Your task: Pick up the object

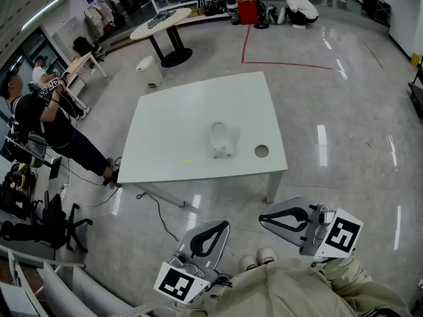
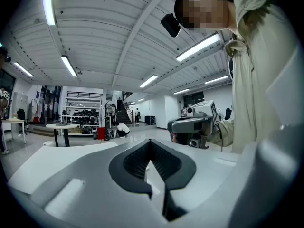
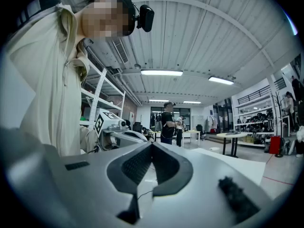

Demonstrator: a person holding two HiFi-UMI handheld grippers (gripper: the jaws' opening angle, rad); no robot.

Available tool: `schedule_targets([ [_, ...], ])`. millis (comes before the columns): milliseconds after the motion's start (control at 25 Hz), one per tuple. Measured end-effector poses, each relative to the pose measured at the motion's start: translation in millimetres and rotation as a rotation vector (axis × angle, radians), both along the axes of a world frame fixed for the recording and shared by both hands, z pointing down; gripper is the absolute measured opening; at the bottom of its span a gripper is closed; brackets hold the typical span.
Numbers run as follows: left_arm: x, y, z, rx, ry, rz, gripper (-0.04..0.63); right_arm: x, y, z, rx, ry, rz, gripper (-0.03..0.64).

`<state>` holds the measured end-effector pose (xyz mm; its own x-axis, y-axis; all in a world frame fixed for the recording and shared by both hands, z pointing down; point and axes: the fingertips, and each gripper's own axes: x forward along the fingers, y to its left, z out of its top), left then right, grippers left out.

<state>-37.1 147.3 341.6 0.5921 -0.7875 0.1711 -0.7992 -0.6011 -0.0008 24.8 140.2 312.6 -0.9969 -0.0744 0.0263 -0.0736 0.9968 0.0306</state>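
A small white object (image 1: 221, 142) lies right of centre on a white table (image 1: 172, 104), toward its near edge. The left gripper (image 1: 225, 224) and right gripper (image 1: 262, 218), both pressed together and empty, are well short of it. Best to step closer and spread the jaws before reaching.

**Approach paths.** Open floor (image 1: 231, 200) separates the left tongs (image 1: 225, 224) and right tongs (image 1: 262, 218) from the near edge of the worktop (image 1: 172, 137). Bare worktop surface surrounds the white object (image 1: 221, 142) on all sides, and a round hole (image 1: 262, 151) lies near its right. A cable (image 1: 158, 210) trails across the floor below the near-left corner. A person (image 1: 46, 121) occupies the space off the left edge.
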Motion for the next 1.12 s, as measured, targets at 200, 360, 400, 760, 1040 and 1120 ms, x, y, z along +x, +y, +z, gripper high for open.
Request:
schedule_targets([
  [200,4,-11,-1,-0.004,-0.002,-0.005,0.005,6,-13,-1,-0.010,-0.007,0.010,0.002],
  [360,9,-19,1,-0.005,-0.006,-0.011,0.005,12,-22,1,-0.009,-0.009,0.006,0.002],
  [400,11,-20,2,-0.005,-0.006,-0.013,0.006,13,-23,2,-0.010,-0.011,0.005,0.002],
  [760,8,-41,15,-0.018,0.008,-0.021,0.006,17,-54,15,-0.056,-0.020,0.024,0.003],
  [1040,-2,-86,26,-0.040,0.019,0.010,0.005,4,-98,25,-0.070,-0.011,0.065,0.002],
  [1120,-10,-102,26,-0.041,0.026,0.022,0.005,-4,-114,25,-0.074,-0.005,0.080,0.002],
])
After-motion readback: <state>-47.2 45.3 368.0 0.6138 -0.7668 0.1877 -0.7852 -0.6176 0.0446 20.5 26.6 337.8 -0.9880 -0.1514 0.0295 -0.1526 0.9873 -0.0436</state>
